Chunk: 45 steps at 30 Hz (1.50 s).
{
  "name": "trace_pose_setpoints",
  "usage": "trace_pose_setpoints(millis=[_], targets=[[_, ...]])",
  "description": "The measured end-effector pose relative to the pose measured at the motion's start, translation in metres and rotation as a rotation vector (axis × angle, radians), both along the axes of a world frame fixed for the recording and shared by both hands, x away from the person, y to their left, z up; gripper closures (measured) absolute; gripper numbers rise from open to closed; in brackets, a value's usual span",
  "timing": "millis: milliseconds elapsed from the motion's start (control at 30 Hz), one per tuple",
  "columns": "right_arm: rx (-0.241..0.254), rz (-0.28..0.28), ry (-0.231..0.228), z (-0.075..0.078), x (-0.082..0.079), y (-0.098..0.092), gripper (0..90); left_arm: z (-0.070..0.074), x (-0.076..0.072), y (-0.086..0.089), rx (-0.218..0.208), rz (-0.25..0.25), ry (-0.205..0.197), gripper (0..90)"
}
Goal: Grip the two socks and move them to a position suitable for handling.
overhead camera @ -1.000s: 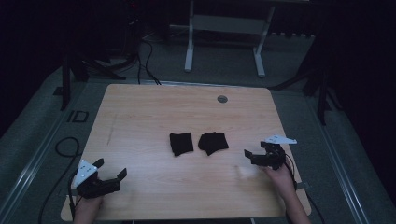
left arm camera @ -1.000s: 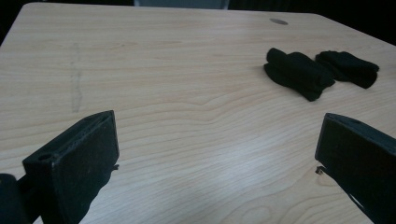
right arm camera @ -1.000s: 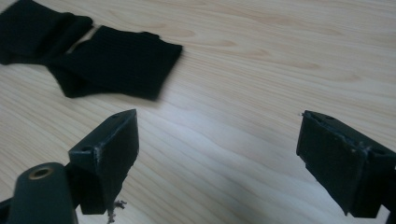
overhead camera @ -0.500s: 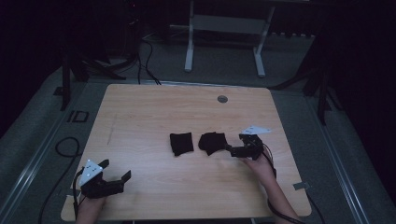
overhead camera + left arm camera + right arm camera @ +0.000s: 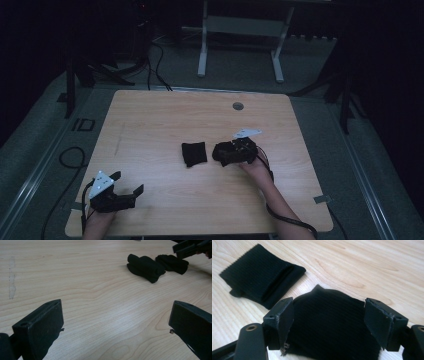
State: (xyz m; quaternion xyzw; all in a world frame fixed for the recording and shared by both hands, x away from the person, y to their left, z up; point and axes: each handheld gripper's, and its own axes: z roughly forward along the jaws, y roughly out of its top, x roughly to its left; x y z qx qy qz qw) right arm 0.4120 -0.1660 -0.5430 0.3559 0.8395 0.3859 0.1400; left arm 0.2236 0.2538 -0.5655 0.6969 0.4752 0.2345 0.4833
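Note:
Two folded black cloths lie side by side at the middle of the wooden table (image 5: pixel 150 120). The left cloth (image 5: pixel 194 153) (image 5: pixel 259 275) lies free. My right gripper (image 5: pixel 227 155) (image 5: pixel 328 320) is down over the right cloth (image 5: pixel 218 152) (image 5: pixel 329 340). Its jaws have just been closing and stand on either side of that cloth, and I see no squeeze in the fabric. Near the table's front left corner my left gripper (image 5: pixel 129 182) (image 5: pixel 117 322) rests wide open with bare wood between its jaws. From there both cloths (image 5: pixel 146 265) (image 5: pixel 172 263) are seen far off.
A round cable hole (image 5: pixel 238 106) sits near the table's far edge. A pale scuff (image 5: pixel 119 140) (image 5: pixel 11 277) marks the wood on the left. Cables (image 5: pixel 65 155) lie on the floor at the left, and a white frame (image 5: pixel 240 30) stands beyond the table.
My right hand has moved left from the table's right side to the right cloth, and its jaws now straddle it. The left gripper has stayed put.

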Motion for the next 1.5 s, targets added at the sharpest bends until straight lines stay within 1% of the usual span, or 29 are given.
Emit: trace_pose_setpoints(millis=[67,100,133,233,300,333,367,400,500,533,567,633,667,700,767,833,933,967,1000,1033,1100,1133,1167,1200,1267,1300,1367,1467,1500], targets=[[-0.016,0.002,0.013,-0.007,0.004,0.006,26.3,0.000,0.000,0.000,0.000,-0.001,0.000,0.0],[-0.016,0.002,0.013,-0.007,0.004,0.006,26.3,0.000,0.000,0.000,0.000,-0.003,0.001,0.0],[-0.032,-0.008,0.016,-0.012,0.006,0.010,26.3,0.000,0.000,-0.001,0.000,-0.004,0.001,0.0],[-0.043,-0.015,0.022,-0.017,0.008,0.013,27.1,0.000,0.000,-0.001,0.000,-0.006,0.003,0.0],[-0.050,-0.017,0.019,-0.018,0.008,0.014,27.3,-0.001,0.000,-0.001,0.003,-0.007,0.004,0.0],[-0.070,-0.012,0.005,-0.019,0.008,0.015,28.5,-0.001,0.000,-0.001,0.005,-0.008,0.006,0.0],[-0.078,-0.009,0.002,-0.019,0.007,0.016,29.3,-0.001,0.000,-0.001,0.005,-0.008,0.006,0.0],[-0.078,-0.009,0.002,-0.019,0.007,0.016,29.3,-0.001,0.000,-0.002,0.004,-0.009,0.006,0.0],[-0.082,-0.012,-0.002,-0.019,0.005,0.016,36.1,-0.001,0.000,-0.003,0.005,-0.013,0.006,0.0],[-0.082,-0.012,-0.002,-0.019,0.005,0.016,36.1,0.000,0.000,-0.003,0.004,-0.014,0.005,0.0],[-0.080,-0.008,-0.002,-0.019,0.003,0.017,43.6,0.000,0.000,-0.004,0.001,-0.017,0.005,0.0],[-0.079,-0.002,-0.007,-0.019,0.002,0.017,43.6,0.000,0.000,-0.004,0.001,-0.017,0.005,0.0],[-0.079,-0.002,-0.007,-0.019,0.002,0.017,47.1,0.000,0.000,-0.006,0.000,-0.024,0.008,0.0],[-0.072,0.001,-0.014,-0.019,0.000,0.018,53.5,0.000,0.000,-0.006,0.000,-0.025,0.008,0.0],[-0.069,-0.001,-0.021,-0.019,-0.001,0.018,62.3,0.000,-0.001,-0.007,0.000,-0.027,0.008,0.0],[-0.073,-0.006,-0.017,-0.018,-0.003,0.020,73.1,0.000,0.000,-0.007,-0.001,-0.027,0.009,0.0],[-0.077,-0.010,-0.013,-0.017,-0.003,0.021,76.0,0.000,0.000,-0.007,-0.006,-0.026,0.008,0.0],[-0.080,-0.007,-0.010,-0.015,-0.003,0.021,76.8,0.000,0.000,-0.006,-0.007,-0.026,0.007,0.0],[-0.071,-0.006,-0.009,-0.013,-0.004,0.021,77.3,0.000,0.000,-0.007,-0.006,-0.024,0.007,0.0],[-0.052,-0.008,-0.029,-0.005,-0.008,0.019,77.6,0.000,0.000,-0.006,-0.004,-0.026,0.010,0.0],[-0.025,-0.010,-0.043,0.005,-0.014,0.017,77.7,0.000,0.001,-0.007,-0.004,-0.026,0.011,0.0],[-0.025,-0.010,-0.043,0.005,-0.014,0.017,77.7,0.000,0.001,-0.007,-0.004,-0.026,0.011,0.0],[-0.006,-0.001,-0.061,0.017,-0.020,0.014,77.8,0.000,0.001,-0.007,-0.004,-0.027,0.010,0.0],[-0.006,-0.001,-0.061,0.017,-0.020,0.014,77.8,0.000,0.000,-0.007,-0.004,-0.026,0.010,0.0],[0.008,0.004,-0.074,0.030,-0.028,0.012,77.8,0.000,0.001,-0.007,-0.003,-0.027,0.013,0.0],[0.008,0.004,-0.074,0.030,-0.028,0.012,77.8,0.000,0.001,-0.007,-0.003,-0.027,0.013,0.0],[0.013,0.038,-0.100,0.046,-0.046,0.012,77.8,0.000,0.001,-0.008,-0.005,-0.028,0.014,0.0],[0.040,0.063,-0.115,0.054,-0.061,0.010,77.8,0.000,0.001,-0.008,-0.007,-0.029,0.016,0.0],[0.040,0.063,-0.115,0.054,-0.061,0.010,77.8,0.000,0.001,-0.007,-0.008,-0.029,0.016,0.0]])
